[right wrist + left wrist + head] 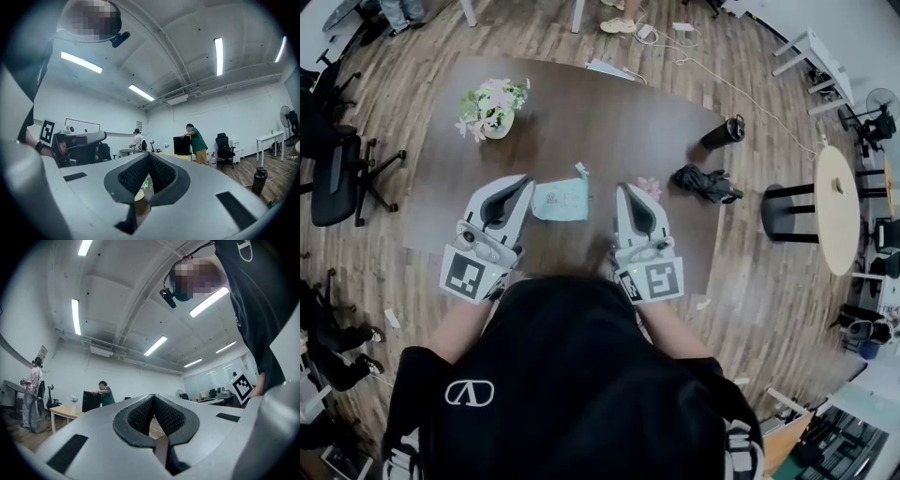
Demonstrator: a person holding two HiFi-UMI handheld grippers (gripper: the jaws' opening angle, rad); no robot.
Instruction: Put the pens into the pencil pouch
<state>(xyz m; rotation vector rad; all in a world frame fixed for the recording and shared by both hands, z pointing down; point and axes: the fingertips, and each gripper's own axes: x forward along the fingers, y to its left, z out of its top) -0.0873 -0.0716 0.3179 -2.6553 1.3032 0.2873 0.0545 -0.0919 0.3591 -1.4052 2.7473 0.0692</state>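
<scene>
Our left gripper [521,184] hovers just left of the pale pencil pouch [561,201] lying flat on the dark worktop [609,122], fingers closed on nothing, and our right gripper [622,189] flanks the pouch's other side, fingers likewise shut and empty. We cannot pick out a loose pen for certain — only a small pink thing [649,187] beside the right gripper — so we judge the risk is coming down with closed fingers and merely shoving the light pouch or knocking that pink thing away.

Dark brown surface [600,131] standing on a wooden floor [769,309]. On it lie a flower pot [492,110], a pale green pouch [561,200], a black bottle [722,133] and a black bundle [706,183].
</scene>
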